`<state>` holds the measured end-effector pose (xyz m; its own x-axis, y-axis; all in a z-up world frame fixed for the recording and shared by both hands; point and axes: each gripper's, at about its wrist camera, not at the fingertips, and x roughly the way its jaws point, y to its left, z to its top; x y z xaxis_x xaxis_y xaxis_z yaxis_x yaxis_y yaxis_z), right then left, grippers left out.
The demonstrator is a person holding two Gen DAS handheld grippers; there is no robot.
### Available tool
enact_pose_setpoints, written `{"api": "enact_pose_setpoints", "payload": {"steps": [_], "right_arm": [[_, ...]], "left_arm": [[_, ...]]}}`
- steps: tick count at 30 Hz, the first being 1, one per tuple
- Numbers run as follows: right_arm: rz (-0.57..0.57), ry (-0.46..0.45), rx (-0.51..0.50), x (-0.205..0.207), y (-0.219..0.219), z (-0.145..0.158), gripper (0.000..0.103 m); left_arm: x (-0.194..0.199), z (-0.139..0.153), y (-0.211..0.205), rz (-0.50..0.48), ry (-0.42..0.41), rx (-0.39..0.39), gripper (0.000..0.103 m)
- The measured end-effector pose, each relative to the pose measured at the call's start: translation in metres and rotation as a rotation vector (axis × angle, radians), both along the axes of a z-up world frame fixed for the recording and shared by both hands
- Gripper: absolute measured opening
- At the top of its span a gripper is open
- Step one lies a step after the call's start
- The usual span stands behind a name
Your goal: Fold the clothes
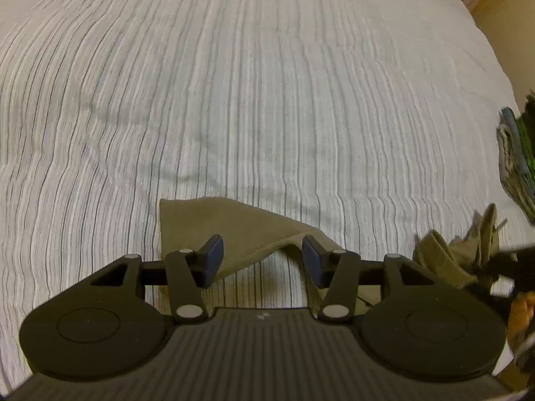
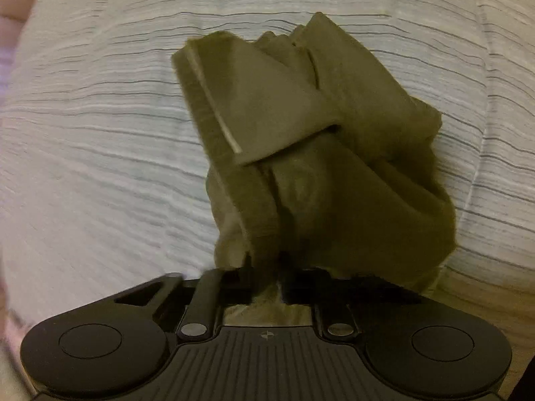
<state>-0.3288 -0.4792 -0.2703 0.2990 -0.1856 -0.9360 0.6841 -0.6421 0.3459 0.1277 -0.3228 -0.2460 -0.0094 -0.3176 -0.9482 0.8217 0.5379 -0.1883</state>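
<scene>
An olive-green garment (image 1: 207, 224) lies partly flat on the striped bedspread (image 1: 267, 83) in the left wrist view. One corner is spread out, and the rest trails right into a bunch (image 1: 468, 254). My left gripper (image 1: 263, 259) hovers just over the flat corner, open, with its blue pads (image 1: 214, 257) wide apart and nothing pinched. In the right wrist view the same garment (image 2: 301, 127) rises crumpled in front of my right gripper (image 2: 267, 280), which is shut on a fold of its near edge. A thick hem band (image 2: 230, 153) runs down toward the fingers.
A stack of folded clothes (image 1: 515, 160) sits at the right edge of the bed. The white striped bedspread (image 2: 100, 133) stretches away on all sides. A yellowish wall (image 1: 501, 16) shows past the far right corner.
</scene>
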Motion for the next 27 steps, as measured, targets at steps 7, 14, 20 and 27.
{"api": "enact_pose_setpoints", "payload": {"steps": [7,14,20,27], "right_arm": [[-0.005,-0.009,-0.085,-0.142,0.079,0.049,0.005],[-0.229,0.032,-0.040,-0.254,0.135,0.041,0.004],[-0.232,0.010,-0.022,-0.247,0.139,0.023,0.005],[-0.195,0.004,-0.007,-0.248,0.134,0.021,0.005]], "left_arm": [[0.001,-0.009,-0.004,0.033,0.013,0.024,0.050],[-0.008,-0.023,-0.016,0.025,0.023,0.055,0.055],[-0.009,-0.041,-0.029,0.083,0.035,0.067,0.065],[0.017,-0.095,-0.046,0.183,0.040,0.167,0.065]]}}
